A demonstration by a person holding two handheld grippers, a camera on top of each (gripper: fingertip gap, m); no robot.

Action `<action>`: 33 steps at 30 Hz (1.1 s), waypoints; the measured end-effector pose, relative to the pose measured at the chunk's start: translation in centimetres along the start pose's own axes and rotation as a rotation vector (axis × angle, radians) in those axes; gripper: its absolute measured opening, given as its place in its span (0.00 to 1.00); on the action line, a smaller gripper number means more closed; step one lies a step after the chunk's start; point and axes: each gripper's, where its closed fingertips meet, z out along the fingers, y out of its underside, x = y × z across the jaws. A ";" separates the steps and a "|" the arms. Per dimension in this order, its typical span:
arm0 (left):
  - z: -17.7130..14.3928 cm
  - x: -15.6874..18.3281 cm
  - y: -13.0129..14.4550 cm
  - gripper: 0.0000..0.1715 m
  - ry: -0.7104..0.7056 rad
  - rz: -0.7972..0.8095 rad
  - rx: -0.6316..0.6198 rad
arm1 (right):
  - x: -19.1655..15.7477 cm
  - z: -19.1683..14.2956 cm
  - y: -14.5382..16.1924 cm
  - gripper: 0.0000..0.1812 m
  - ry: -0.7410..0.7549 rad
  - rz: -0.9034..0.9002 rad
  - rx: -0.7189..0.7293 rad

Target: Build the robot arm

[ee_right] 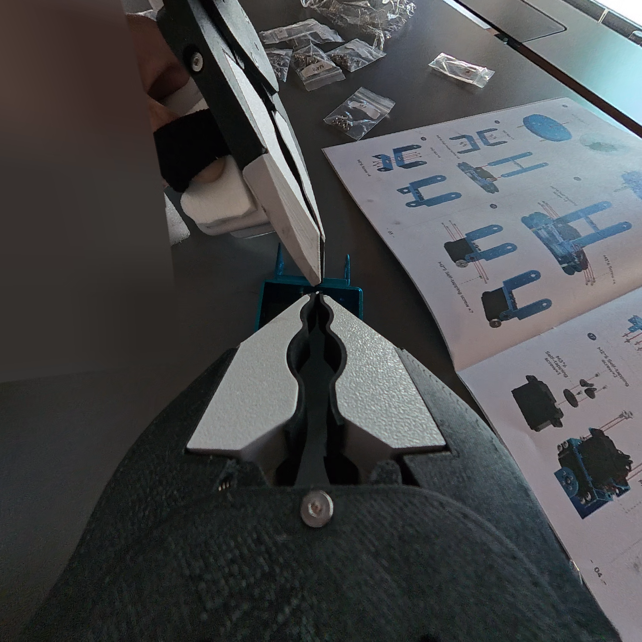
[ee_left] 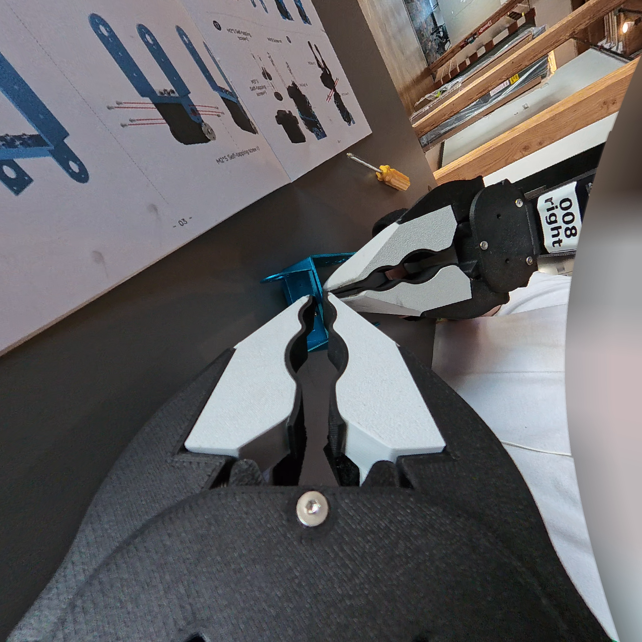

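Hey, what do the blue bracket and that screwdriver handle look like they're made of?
Blue bracket: likely thin sheet metal with an anodised-looking blue finish, judging by its sharp folds and metallic sheen. Screwdriver: handle looks like translucent amber-yellow plastic, glossy and ribbed; shaft seems bare steel. Both claws, left and right, sit at the bracket.

Daylight enters from upper right in both views, blowing out the window strip (ee_right: pixel 622 21). Dark tabletop (ee_left: pixel 104 399) stays dim with soft shadows; the manual pages (ee_right: pixel 503 243) are sharp. Heavy fisheye bending at edges, right view tinted bluish, near gripper bodies slightly soft.
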 end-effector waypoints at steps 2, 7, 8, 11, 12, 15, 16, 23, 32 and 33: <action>0.0 0.0 0.0 0.02 0.000 0.000 0.000 | 0.0 0.0 0.1 0.00 -0.002 0.003 -0.006; 0.0 0.0 0.0 0.02 0.000 0.002 -0.001 | 0.0 0.1 0.1 0.00 -0.005 0.014 -0.008; 0.0 0.0 0.0 0.02 -0.001 0.003 -0.001 | 0.1 0.1 0.1 0.00 -0.006 0.016 -0.009; 0.0 0.0 0.0 0.02 -0.001 0.003 -0.001 | 0.0 0.0 0.4 0.00 -0.009 0.015 -0.024; 0.0 0.0 0.0 0.02 -0.002 0.005 -0.001 | 0.1 -0.1 0.4 0.00 -0.007 0.016 -0.025; 0.0 0.1 0.0 0.02 -0.002 0.006 -0.002 | 0.2 -1.2 0.3 0.00 -0.051 -0.014 -0.027; 0.0 0.0 0.0 0.02 -0.001 0.005 -0.003 | 0.1 -1.4 0.6 0.00 -0.073 -0.031 -0.049; 0.0 0.1 0.1 0.02 -0.015 0.022 -0.003 | -1.0 -1.4 2.0 0.03 -0.171 -0.179 -0.142; 0.0 0.1 0.1 0.02 -0.012 0.020 -0.004 | -0.7 -1.3 2.8 0.05 -0.289 -0.320 -0.306; 0.0 0.1 0.1 0.02 -0.012 0.020 -0.005 | -0.8 -1.4 2.7 0.05 -0.321 -0.363 -0.321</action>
